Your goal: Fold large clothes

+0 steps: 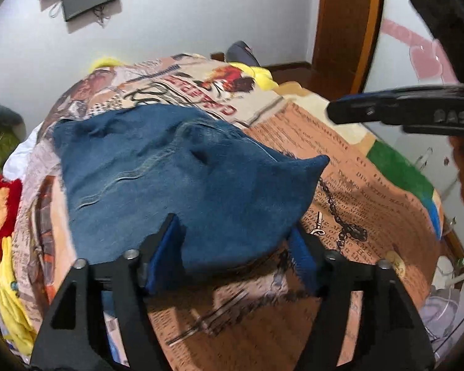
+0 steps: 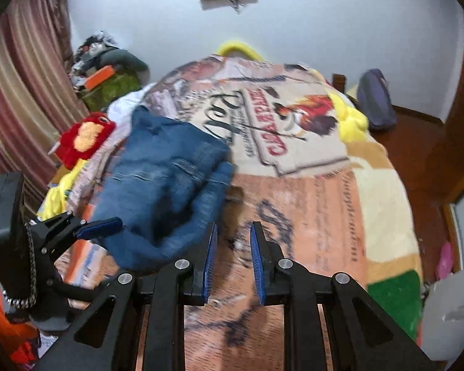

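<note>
Jeans (image 1: 157,173) folded on bed (image 1: 340,167); left gripper (image 1: 235,253) jaws spread, nothing pinched, right gripper (image 2: 232,259) jaws nearly together, empty. Smooth fold flat before next crease.

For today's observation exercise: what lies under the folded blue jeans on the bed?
The jeans rest on a printed blanket with newspaper text and a rooster picture, which shows all around them. The patch directly beneath, and anything that might lie there, is covered and cannot be seen.

Motion blur smears the jeans (image 2: 167,191) and the blanket's (image 2: 318,216) print in the right wrist view.
</note>
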Demonstrator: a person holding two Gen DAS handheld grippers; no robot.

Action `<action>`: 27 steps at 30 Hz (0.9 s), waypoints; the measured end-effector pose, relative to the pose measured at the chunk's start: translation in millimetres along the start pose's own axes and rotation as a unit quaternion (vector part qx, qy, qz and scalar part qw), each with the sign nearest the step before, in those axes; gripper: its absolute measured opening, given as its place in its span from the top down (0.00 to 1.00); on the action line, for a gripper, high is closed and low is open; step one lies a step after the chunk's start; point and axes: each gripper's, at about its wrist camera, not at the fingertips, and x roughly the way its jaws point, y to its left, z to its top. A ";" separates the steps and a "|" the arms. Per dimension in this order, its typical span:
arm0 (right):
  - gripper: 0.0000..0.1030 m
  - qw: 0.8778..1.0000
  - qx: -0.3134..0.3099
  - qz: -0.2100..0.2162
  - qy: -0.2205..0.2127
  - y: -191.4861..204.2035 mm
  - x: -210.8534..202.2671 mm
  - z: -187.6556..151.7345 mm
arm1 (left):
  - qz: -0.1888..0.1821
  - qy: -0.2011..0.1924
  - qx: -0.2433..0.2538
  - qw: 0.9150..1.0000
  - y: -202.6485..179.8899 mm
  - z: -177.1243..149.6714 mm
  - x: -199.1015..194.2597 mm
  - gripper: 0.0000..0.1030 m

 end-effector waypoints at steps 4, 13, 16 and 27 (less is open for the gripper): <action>0.84 1.000 -0.002 0.023 0.000 18.8 10.2 11.8 | 0.025 -0.021 -0.047 0.998 31.1 -4.7 -23.8 0.22; 0.84 0.997 -0.049 0.052 0.017 71.8 49.2 23.2 | 0.093 -0.008 -0.132 0.987 115.2 -20.2 -20.3 0.22; 0.84 0.995 -0.094 0.015 0.041 83.7 79.0 16.9 | 0.094 0.021 -0.140 0.985 126.6 -28.5 0.0 0.22; 0.14 0.986 -0.147 -0.072 0.040 41.8 114.5 -19.3 | 0.086 0.044 -0.138 0.986 129.4 -60.0 32.4 0.09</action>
